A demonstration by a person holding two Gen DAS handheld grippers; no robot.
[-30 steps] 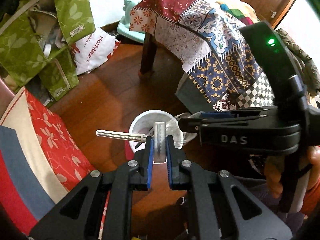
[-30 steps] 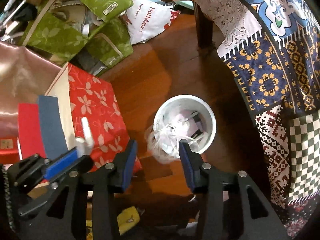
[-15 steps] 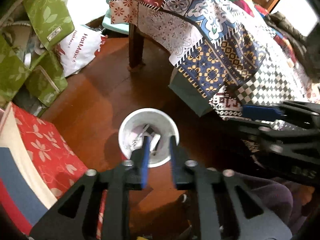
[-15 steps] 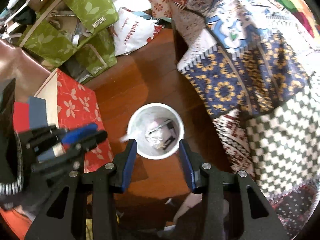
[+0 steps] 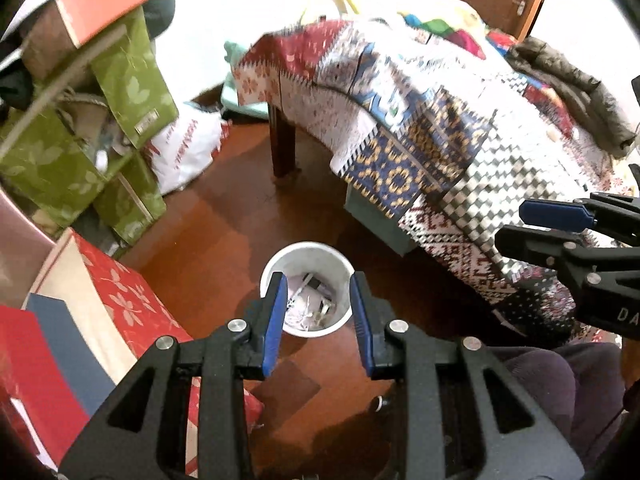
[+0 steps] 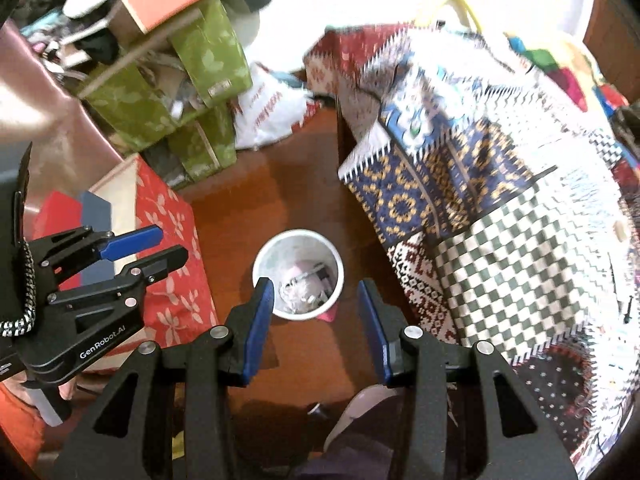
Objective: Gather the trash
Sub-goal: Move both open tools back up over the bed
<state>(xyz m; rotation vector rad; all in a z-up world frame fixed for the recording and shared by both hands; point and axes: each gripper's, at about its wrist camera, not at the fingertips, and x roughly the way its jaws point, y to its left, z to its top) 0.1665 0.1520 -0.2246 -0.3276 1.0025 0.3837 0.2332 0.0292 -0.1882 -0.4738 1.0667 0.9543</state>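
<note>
A white round trash bin (image 5: 307, 258) stands on the wooden floor, with crumpled paper and plastic scraps (image 5: 310, 308) inside. It also shows in the right wrist view (image 6: 298, 240). My left gripper (image 5: 319, 300) is open and empty, high above the bin's near rim. My right gripper (image 6: 316, 308) is open and empty, also above the bin. Each gripper shows in the other's view: the right one at the right edge (image 5: 560, 224), the left one at the left edge (image 6: 144, 248).
A table draped in a patchwork cloth (image 5: 420, 128) stands right of the bin, with a table leg (image 5: 282, 148) behind it. A red floral box (image 5: 120, 300) sits left of the bin. Green bags (image 5: 80, 152) and a white shopping bag (image 5: 188, 152) pile at back left.
My left gripper held a silver tube and has let it go; its jaws opened wide. Both grippers rose away from the bin, and the plastic wrap under the right gripper now lies in the bin.
</note>
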